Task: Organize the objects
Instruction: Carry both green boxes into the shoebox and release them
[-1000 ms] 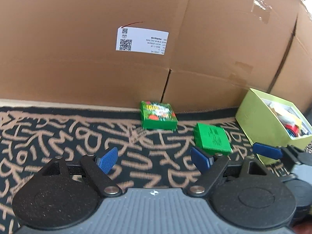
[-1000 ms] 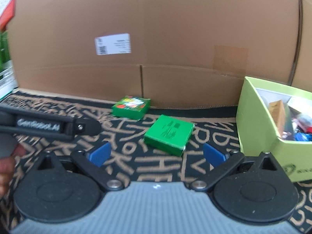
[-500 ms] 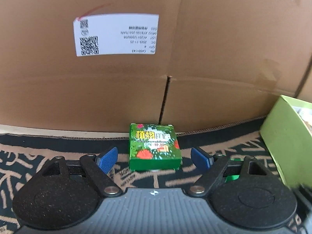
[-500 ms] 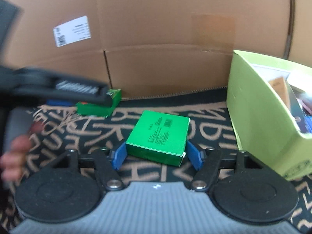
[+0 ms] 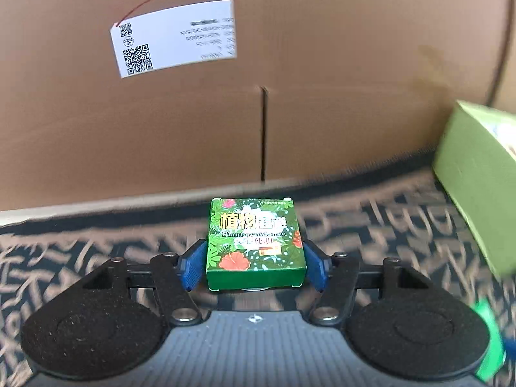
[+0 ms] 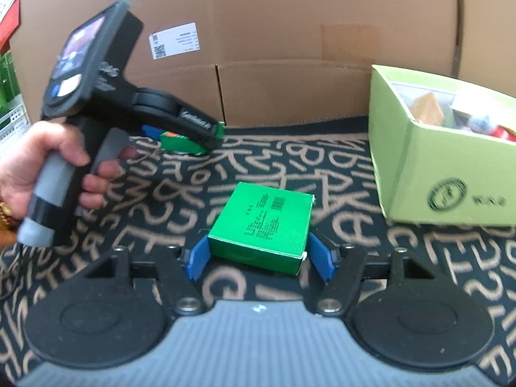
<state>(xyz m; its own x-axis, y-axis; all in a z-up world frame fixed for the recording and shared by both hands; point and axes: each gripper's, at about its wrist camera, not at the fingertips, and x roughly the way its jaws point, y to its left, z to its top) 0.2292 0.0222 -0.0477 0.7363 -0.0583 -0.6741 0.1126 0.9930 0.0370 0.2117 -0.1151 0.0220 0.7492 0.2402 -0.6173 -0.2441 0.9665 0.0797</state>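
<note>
- The floral green box (image 5: 256,242) sits between my left gripper's (image 5: 254,266) blue pads (image 5: 191,269), near end tucked back toward the palm. The pads stand flush against both side walls, so I take it as pinched. In the right wrist view it looks lifted just clear of the patterned mat (image 6: 290,161), though I can't be sure.
- The plain green box (image 6: 264,227), barcode side up, lies between my right gripper's (image 6: 259,259) fingers. The left pad touches its near corner; the right pad stands just beside the wall with a sliver of gap. So the fingers bracket it, and I cannot tell whether they grip.
- Step in hand, as I judge it: both boxes being grasped for the lime-green bin (image 6: 445,167), which stands off to the right of both sets of fingers, already holding assorted items.
- Next move calls for the right fingers to finish pressing in, then lift straight so the skewed box doesn't twist out. Both loads must clear the bin's near wall before release.
- Behind everything stands the cardboard wall (image 5: 322,80) with its white label (image 5: 175,37).
- Compared with half a second ago, my left fingers have gone from spread wide with the floral box ahead of them to clamped on it, and the view has tilted. The right fingers sit about as they did around the plain box.
</note>
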